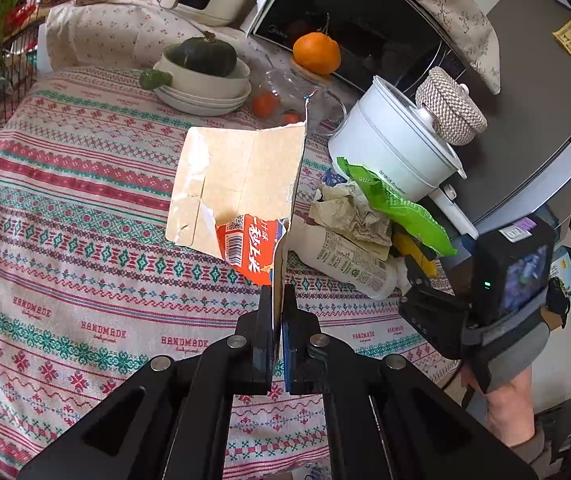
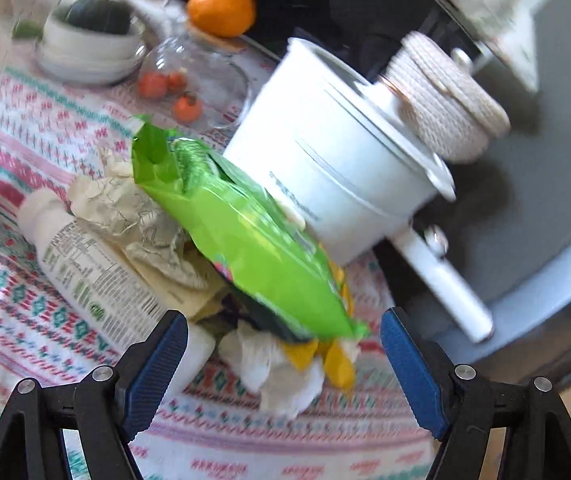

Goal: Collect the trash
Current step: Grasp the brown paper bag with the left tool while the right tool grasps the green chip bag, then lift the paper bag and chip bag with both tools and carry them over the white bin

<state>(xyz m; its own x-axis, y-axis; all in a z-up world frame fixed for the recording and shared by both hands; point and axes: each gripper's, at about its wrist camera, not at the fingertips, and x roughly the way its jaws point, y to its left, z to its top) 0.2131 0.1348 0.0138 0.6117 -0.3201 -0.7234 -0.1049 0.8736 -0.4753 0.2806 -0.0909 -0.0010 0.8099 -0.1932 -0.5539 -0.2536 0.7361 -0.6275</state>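
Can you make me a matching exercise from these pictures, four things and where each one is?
Things:
1. torn carton
2. green wrapper
3. dark squash
4. woven basket

Places:
A. on the white pot's lid
B. in the stacked white bowls
C. clamped in the left gripper
D. on top of the trash pile, ahead of the open right gripper

Pairs: 1-C, 2-D, 3-B, 4-A

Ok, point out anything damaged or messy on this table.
The torn cardboard box, clamped in the left hand-held gripper, is ripped open. Beside the white pot, a green wrapper, crumpled paper and a toppled bottle lie heaped.
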